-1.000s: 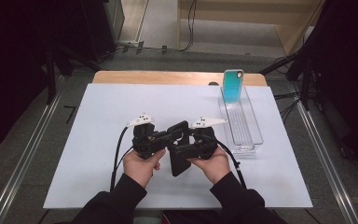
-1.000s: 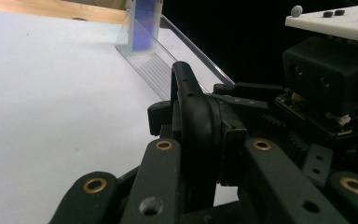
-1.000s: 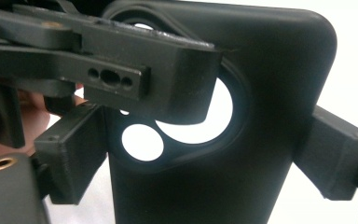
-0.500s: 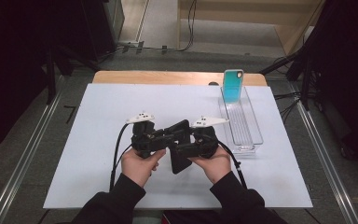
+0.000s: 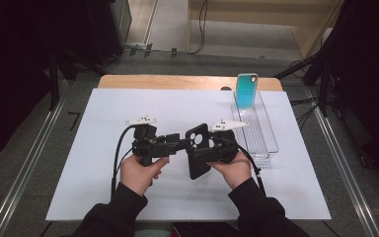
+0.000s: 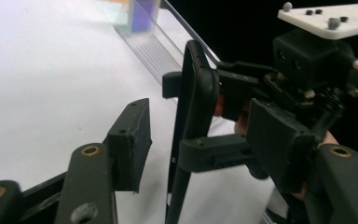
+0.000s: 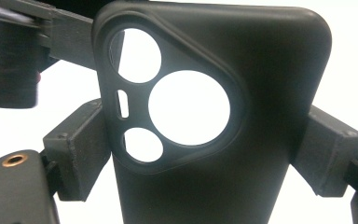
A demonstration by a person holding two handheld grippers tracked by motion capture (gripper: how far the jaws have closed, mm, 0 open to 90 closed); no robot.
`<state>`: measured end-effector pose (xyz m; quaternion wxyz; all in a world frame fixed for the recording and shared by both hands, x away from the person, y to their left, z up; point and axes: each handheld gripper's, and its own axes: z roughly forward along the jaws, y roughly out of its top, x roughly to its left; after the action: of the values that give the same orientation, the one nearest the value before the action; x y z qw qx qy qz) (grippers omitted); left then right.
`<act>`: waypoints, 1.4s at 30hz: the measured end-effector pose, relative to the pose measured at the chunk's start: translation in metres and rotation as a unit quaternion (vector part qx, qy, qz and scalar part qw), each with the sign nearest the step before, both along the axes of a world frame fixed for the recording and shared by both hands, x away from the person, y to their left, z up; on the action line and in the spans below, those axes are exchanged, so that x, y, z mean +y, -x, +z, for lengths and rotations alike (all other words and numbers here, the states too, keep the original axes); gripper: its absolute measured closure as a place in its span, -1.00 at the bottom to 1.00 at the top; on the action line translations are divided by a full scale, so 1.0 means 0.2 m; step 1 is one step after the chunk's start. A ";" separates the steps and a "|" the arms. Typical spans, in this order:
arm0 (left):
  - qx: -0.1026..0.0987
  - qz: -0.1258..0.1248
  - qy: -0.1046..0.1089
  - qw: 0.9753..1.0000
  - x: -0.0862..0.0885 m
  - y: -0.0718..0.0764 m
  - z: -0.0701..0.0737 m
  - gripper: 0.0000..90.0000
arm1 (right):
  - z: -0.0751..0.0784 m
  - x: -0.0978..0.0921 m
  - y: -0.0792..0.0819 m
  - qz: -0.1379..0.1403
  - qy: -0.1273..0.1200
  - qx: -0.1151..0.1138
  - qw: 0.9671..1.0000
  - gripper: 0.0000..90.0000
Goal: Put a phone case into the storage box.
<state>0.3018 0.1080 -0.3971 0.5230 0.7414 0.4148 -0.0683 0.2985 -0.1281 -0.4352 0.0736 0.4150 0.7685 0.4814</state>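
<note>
The right gripper (image 5: 203,150) grips a black phone case (image 5: 197,150) across its two long edges; in the right gripper view each pad (image 7: 81,149) presses against a side of the case (image 7: 242,93), whose back faces the camera with its three round lens openings and a small slot. In the high view the case hangs above the near middle of the white table mat (image 5: 128,106), its lens end pointing far and its other end tilted toward the person.

The left gripper (image 5: 180,144) reaches in from the left toward the lens end of the case. In the left gripper view its jaws stand parted: one pad (image 6: 133,137) sits clear of the case's edge (image 6: 193,116), with white mat showing in the gap, while the other jaw lies on the far side of the case, so the case stands between them unclamped.

To the right, a clear plastic tray (image 5: 264,138) rests along the right part of the mat. A teal phone case (image 5: 246,91) stands upright at its far end.
</note>
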 end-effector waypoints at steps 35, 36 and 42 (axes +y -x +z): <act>-0.036 -0.170 -0.126 0.977 0.20 0.08 -0.23 -0.34 | 0.02 -0.09 -0.03 0.066 0.007 -0.006 0.998 -0.72; -0.036 -0.169 -0.132 0.976 0.21 0.08 -0.23 -0.34 | 0.02 -0.10 -0.03 0.067 0.006 -0.005 0.998 -0.72; -0.038 -0.167 -0.132 0.976 0.27 0.10 -0.27 -0.34 | 0.04 -0.12 -0.03 0.065 0.002 0.001 0.998 -0.72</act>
<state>0.2826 0.1629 -0.4502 0.4171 0.8648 0.2703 -0.0717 0.3054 -0.1520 -0.4280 0.0423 0.3642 0.7950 0.4833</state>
